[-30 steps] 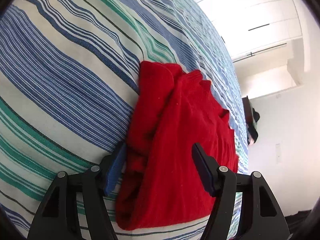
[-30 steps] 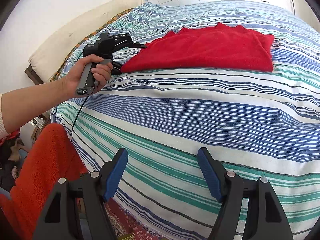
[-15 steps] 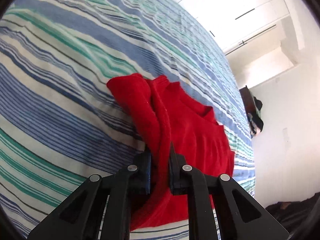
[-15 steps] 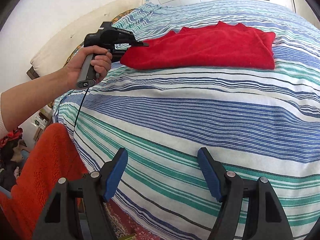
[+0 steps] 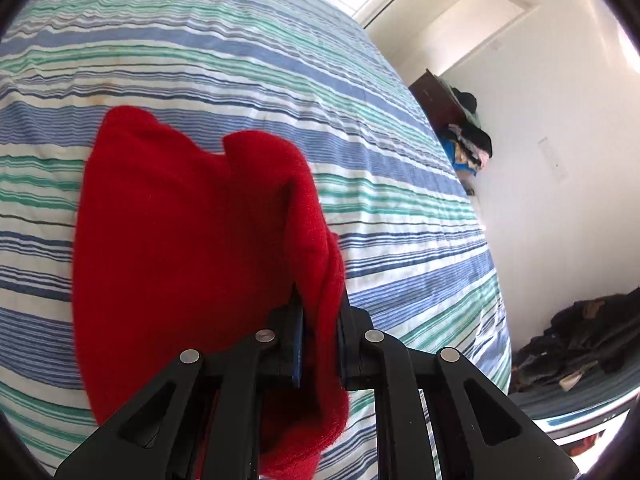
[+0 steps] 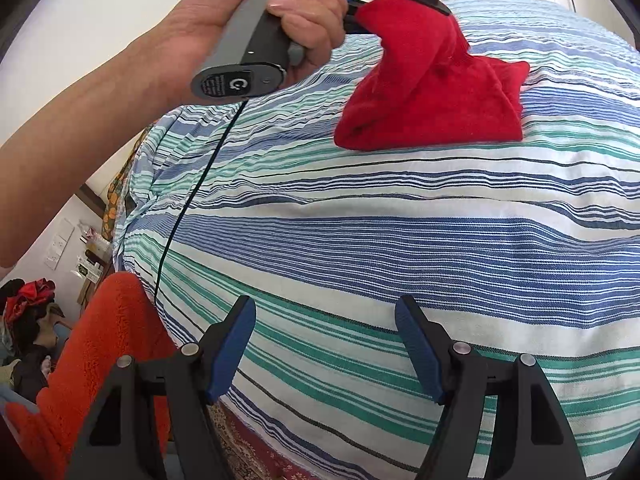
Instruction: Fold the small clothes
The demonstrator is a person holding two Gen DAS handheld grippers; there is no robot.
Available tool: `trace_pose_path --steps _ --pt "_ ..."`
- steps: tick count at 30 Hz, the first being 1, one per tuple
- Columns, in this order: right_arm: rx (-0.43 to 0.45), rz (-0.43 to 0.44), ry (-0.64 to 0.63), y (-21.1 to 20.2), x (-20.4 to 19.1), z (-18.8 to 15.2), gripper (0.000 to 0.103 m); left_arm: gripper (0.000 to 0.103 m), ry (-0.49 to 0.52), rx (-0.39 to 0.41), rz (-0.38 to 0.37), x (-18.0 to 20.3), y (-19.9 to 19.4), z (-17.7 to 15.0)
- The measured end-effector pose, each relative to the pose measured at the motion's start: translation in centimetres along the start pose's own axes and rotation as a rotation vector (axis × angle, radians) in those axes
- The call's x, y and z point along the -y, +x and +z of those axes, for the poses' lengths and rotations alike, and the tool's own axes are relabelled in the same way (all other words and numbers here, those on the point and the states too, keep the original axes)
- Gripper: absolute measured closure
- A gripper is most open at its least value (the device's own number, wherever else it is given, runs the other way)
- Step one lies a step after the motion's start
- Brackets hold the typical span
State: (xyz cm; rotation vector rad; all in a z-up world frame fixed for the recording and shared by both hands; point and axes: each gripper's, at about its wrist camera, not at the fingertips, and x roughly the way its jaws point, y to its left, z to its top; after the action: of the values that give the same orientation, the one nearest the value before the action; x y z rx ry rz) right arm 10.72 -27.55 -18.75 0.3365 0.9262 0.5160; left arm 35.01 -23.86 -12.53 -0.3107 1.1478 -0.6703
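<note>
A: Log: L claw clenched on edge of red garment, same grip as 0.5 s ago. Diff?

B: Raised now. 0.5 s ago the cloth lay long and flat on the striped bed; now the pinched end is pulled up off the bed, far part still resting on it, bunched into a peak. Seen from R side: hand w/ gripper handle is much nearer and higher in view.

A: R claw?

B: Unchanged. Blue pads spread wide, nothing between, hovering over near edge of bed, well apart from garment. Orange fleece beside bed, lower left.
</note>
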Motion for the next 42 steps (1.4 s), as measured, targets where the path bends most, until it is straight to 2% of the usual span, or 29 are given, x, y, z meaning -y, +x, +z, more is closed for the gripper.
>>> trace_pose_path --steps 2,4,5,7,9,10,12,14,15,17,18,20,21,22,23,24,26,27,28,29,30,32,34,35,37,40,42 --pt "0.005 0.004 0.024 -0.2 0.5 0.1 0.031 0.089 0.044 -0.054 0.06 0.6 2.8 -0.7" --pt "0.009 0.008 0.046 -0.2 0.9 0.2 0.031 0.066 0.073 -0.136 0.116 1.2 5.0 -1.9" --pt "0.012 0.009 0.057 -0.3 1.1 0.3 0.031 0.063 0.09 -0.147 0.115 1.6 5.1 -2.2" --pt "0.019 0.004 0.074 -0.4 1.4 0.4 0.031 0.049 0.11 -0.115 0.067 2.6 3.1 -2.5" --pt "0.031 -0.007 0.085 -0.6 1.8 0.6 0.031 0.04 0.112 -0.052 0.006 3.1 -0.5 -2.1" --pt "0.04 -0.016 0.094 -0.8 2.2 0.7 0.031 0.033 0.115 -0.008 -0.006 2.8 -2.6 -2.0" --pt "0.072 -0.028 0.139 -1.8 3.5 1.1 0.031 0.024 0.134 0.08 0.016 1.6 -6.4 -2.0" --pt "0.117 -0.028 0.225 -2.9 5.2 1.9 0.031 0.023 0.174 0.132 0.096 -0.5 -9.0 -2.9" --pt "0.143 -0.017 0.271 -3.5 6.2 2.6 0.031 0.024 0.191 0.13 0.145 -1.6 -9.5 -3.6" --pt "0.205 -0.025 0.324 -4.7 7.9 4.4 0.031 0.029 0.183 0.075 0.211 -4.0 -9.0 -4.8" --pt "0.232 -0.049 0.328 -5.1 8.5 5.6 0.031 0.034 0.162 0.045 0.223 -4.9 -8.3 -5.4" --pt "0.284 -0.066 0.312 -5.7 8.9 8.6 0.033 0.035 0.125 0.021 0.225 -6.0 -7.1 -6.3" --pt "0.317 -0.047 0.299 -6.0 9.0 10.1 0.037 0.036 0.115 0.023 0.23 -6.0 -6.2 -6.5" --pt "0.344 -0.008 0.284 -6.2 9.1 11.5 0.039 0.044 0.109 0.023 0.24 -6.3 -5.5 -6.6" --pt "0.356 0.048 0.273 -6.3 9.6 13.0 0.041 0.058 0.106 0.014 0.25 -6.5 -4.7 -6.8" --pt "0.35 0.106 0.274 -5.7 10.0 14.1 0.041 0.083 0.095 -0.012 0.26 -7.0 -3.9 -7.0" --pt "0.265 0.182 0.328 -2.8 11.7 15.6 0.041 0.082 0.061 -0.022 0.258 -7.9 -3.4 -7.3" --pt "0.199 0.145 0.365 -0.9 12.9 15.5 0.041 0.081 0.057 -0.02 0.248 -8.1 -3.6 -7.5" --pt "0.116 0.067 0.396 1.1 14.1 14.9 0.042 0.078 0.063 -0.03 0.243 -8.2 -4.0 -7.7" --pt "0.011 -0.016 0.414 3.0 15.1 13.9 0.051 0.072 0.073 -0.046 0.248 -8.1 -4.5 -7.9" --pt "-0.068 -0.072 0.415 3.9 15.8 13.0 0.066 0.06 0.082 -0.06 0.258 -8.0 -5.1 -8.0" --pt "-0.053 -0.066 0.38 2.4 15.6 12.5 0.066 0.05 0.112 -0.025 0.266 -7.5 -7.4 -8.4" --pt "-0.003 -0.131 0.285 -0.3 14.2 13.6 0.064 0.037 0.14 0.051 0.248 -6.8 -9.5 -8.1" --pt "0.038 -0.143 0.24 -1.6 13.4 14.7 0.064 0.036 0.15 0.088 0.238 -6.3 -10.1 -7.7" --pt "0.103 -0.114 0.193 -3.2 12.5 17.7 0.064 0.035 0.177 0.125 0.215 -5.0 -9.9 -6.5" --pt "0.14 -0.014 0.142 -2.0 11.6 23.4 0.064 0.035 0.256 0.115 0.21 -2.8 -7.1 -5.8" --pt "0.131 0.018 0.116 0.8 11.9 26.2 0.062 0.034 0.31 0.059 0.231 -2.4 -4.3 -6.4"
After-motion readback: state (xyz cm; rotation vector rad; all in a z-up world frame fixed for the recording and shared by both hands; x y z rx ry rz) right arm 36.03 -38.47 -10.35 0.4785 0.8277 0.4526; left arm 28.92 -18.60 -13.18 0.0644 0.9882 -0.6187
